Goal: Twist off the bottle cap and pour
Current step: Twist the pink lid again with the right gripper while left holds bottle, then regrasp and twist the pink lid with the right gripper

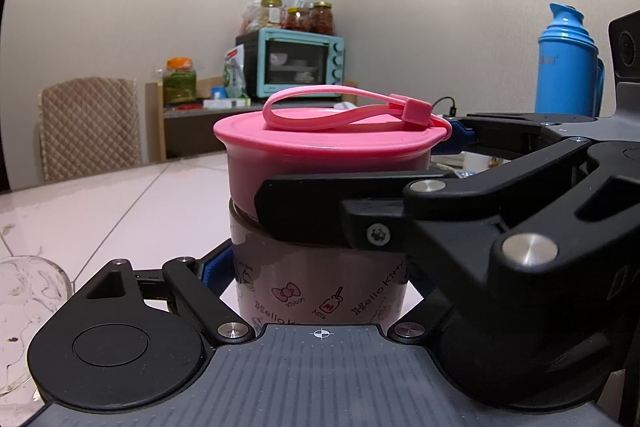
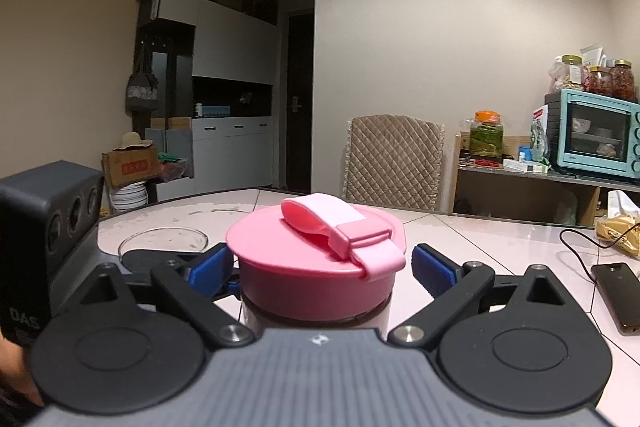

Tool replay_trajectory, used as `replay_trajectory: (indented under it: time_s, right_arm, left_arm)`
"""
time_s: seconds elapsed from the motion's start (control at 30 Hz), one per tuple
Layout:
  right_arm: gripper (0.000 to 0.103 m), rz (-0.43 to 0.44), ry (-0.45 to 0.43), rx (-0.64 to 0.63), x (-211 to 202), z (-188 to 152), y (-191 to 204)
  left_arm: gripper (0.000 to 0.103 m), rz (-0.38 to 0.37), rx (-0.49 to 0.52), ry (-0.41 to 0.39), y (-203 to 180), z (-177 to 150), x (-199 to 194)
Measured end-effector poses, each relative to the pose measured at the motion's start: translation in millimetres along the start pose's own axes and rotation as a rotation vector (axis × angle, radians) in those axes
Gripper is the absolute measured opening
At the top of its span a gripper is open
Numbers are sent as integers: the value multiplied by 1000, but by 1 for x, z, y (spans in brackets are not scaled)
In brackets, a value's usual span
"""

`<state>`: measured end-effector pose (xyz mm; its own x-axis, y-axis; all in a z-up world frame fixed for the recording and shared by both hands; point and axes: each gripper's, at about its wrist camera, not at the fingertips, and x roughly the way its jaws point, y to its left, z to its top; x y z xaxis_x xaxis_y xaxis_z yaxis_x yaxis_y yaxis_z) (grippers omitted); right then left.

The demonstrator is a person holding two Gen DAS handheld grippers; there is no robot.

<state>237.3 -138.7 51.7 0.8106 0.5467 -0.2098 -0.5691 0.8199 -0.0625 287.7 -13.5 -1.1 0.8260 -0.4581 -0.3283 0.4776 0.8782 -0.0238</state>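
Note:
A pink Hello Kitty bottle [image 1: 320,291] stands upright on the table with its pink cap [image 1: 328,143] and strap loop on top. My left gripper [image 1: 316,275] is shut on the bottle body below the cap. My right gripper [image 2: 322,267] is at cap height, its blue pads [image 2: 434,273] on either side of the cap [image 2: 316,267]; the right pad stands a little apart from the cap, the left pad [image 2: 210,267] is close to it. The right gripper's arm [image 1: 500,211] crosses in front of the bottle in the left wrist view.
A glass bowl [image 2: 162,241] sits on the white tiled table [image 2: 500,247] to the left; it also shows in the left wrist view [image 1: 28,307]. A phone [image 2: 618,295] with a cable lies at right. A blue thermos [image 1: 568,63] stands behind. A chair [image 2: 394,163] and a teal oven [image 2: 596,135] are beyond.

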Motion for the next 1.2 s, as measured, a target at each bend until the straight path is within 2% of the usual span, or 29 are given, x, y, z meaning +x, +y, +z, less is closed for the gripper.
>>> replay_trajectory:
  time_s: [0.23, 0.47, 0.57, 0.83, 0.87, 0.93, 0.97, 1.07, 1.2]
  right_arm:
    - [86, 2, -3, -7, 2, -1, 3]
    - [85, 20, 0, -18, 1, 0, 3]
    - [85, 52, 0, -29, 0, 0, -2]
    - [85, 219, 6, -62, 3, 2, -31]
    - [85, 272, 9, -74, 3, 3, -39]
    - [85, 309, 13, -79, 4, 4, -46]
    - [85, 362, 17, -89, 5, 5, -54]
    - [85, 446, 24, -95, 10, 8, -66]
    - [85, 503, 28, -106, 12, 12, -73]
  left_arm:
    - [90, 0, -2, 0, -1, 0, 0]
    - [90, -1, -2, 0, -1, 0, 0]
    - [90, -1, -2, 0, -1, 0, 0]
    - [90, -1, -6, 1, 0, 0, 0]
    - [90, -1, -4, 1, 0, 0, 1]
    - [90, -1, -2, 1, 0, -1, 1]
    - [90, -1, -2, 1, 0, -1, 1]
    - [90, -1, -3, 1, 0, -1, 1]
    - [90, -1, -2, 1, -1, -1, 2]
